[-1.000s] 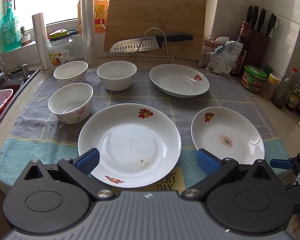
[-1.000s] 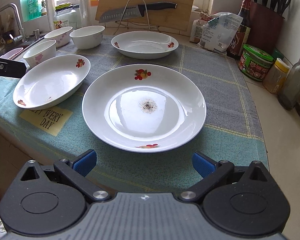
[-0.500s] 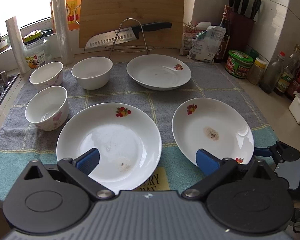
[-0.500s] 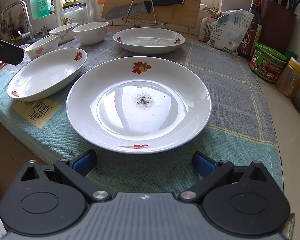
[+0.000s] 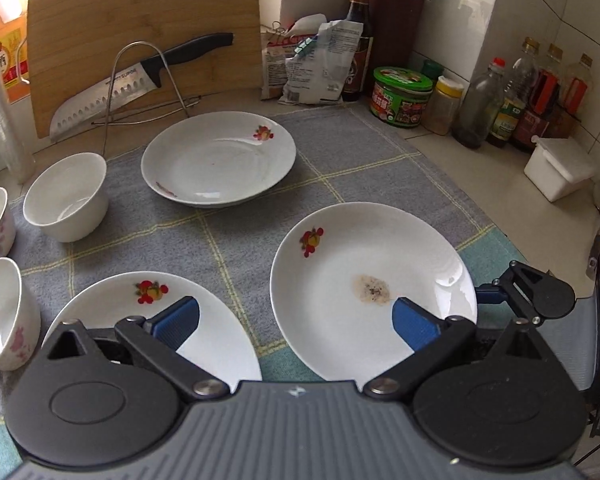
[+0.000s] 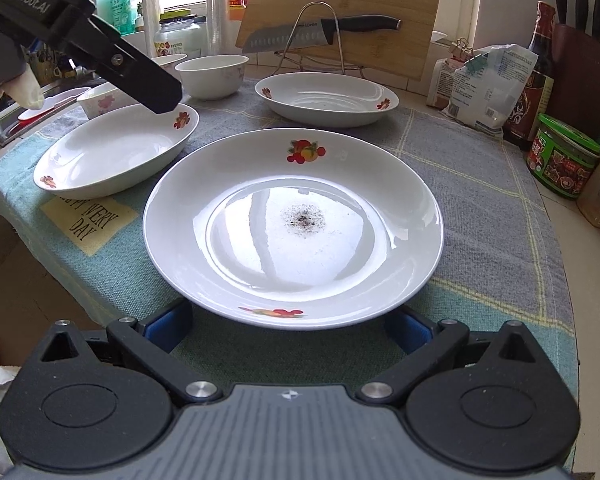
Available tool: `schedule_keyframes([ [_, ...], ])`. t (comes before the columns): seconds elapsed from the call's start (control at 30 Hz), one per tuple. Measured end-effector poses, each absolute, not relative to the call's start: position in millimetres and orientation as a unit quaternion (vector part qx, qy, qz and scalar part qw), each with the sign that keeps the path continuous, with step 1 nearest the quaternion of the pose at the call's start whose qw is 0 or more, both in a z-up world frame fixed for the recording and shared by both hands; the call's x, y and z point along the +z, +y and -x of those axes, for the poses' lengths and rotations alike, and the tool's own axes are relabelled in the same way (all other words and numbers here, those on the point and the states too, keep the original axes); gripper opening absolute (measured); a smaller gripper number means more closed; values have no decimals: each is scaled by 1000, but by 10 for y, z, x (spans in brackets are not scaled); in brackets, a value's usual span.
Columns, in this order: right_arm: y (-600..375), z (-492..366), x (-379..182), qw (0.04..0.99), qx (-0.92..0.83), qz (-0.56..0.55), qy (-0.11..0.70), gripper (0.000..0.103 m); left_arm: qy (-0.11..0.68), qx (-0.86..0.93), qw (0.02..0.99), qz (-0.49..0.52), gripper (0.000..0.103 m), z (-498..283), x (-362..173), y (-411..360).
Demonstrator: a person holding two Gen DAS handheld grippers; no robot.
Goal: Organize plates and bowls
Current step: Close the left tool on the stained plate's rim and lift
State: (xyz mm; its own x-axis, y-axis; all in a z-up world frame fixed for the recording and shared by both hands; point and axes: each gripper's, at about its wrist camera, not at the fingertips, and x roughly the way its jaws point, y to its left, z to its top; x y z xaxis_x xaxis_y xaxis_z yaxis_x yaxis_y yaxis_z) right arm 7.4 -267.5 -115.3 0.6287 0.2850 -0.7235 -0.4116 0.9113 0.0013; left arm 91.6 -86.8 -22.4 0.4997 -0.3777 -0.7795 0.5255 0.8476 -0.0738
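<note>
here, in the left wrist view, the left gripper (image 5: 294, 322) is spread wide and holds nothing, hanging above two plates, one pad over the near-left plate (image 5: 204, 320), the other over the stained plate (image 5: 340, 264). in the right wrist view, the right gripper (image 6: 288, 326) is also spread wide, empty, its pads flanking the near rim of the stained plate (image 6: 292, 224) on the towel-covered counter (image 6: 496, 240).

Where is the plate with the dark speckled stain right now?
In the right wrist view, the stained plate lies centre-frame on the towel, directly ahead of the open right gripper, with another plate to its left.
</note>
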Motion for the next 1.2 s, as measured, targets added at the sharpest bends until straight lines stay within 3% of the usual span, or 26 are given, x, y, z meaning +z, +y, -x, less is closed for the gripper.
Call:
schedule_keyframes([
  [0.4, -2683, 7, -1179, 911, 185, 71, 362, 103, 470, -367, 791, -136, 102, -1551, -526, -1251],
  [0.7, -2620, 14, -1157, 911, 144, 63, 381, 103, 522, -426, 726, -138, 91, -1862, -756, -1342],
  [1.2, -2686, -60, -1189, 912, 165, 71, 368, 103, 555, -447, 689, -131, 85, -2036, -810, -1388],
])
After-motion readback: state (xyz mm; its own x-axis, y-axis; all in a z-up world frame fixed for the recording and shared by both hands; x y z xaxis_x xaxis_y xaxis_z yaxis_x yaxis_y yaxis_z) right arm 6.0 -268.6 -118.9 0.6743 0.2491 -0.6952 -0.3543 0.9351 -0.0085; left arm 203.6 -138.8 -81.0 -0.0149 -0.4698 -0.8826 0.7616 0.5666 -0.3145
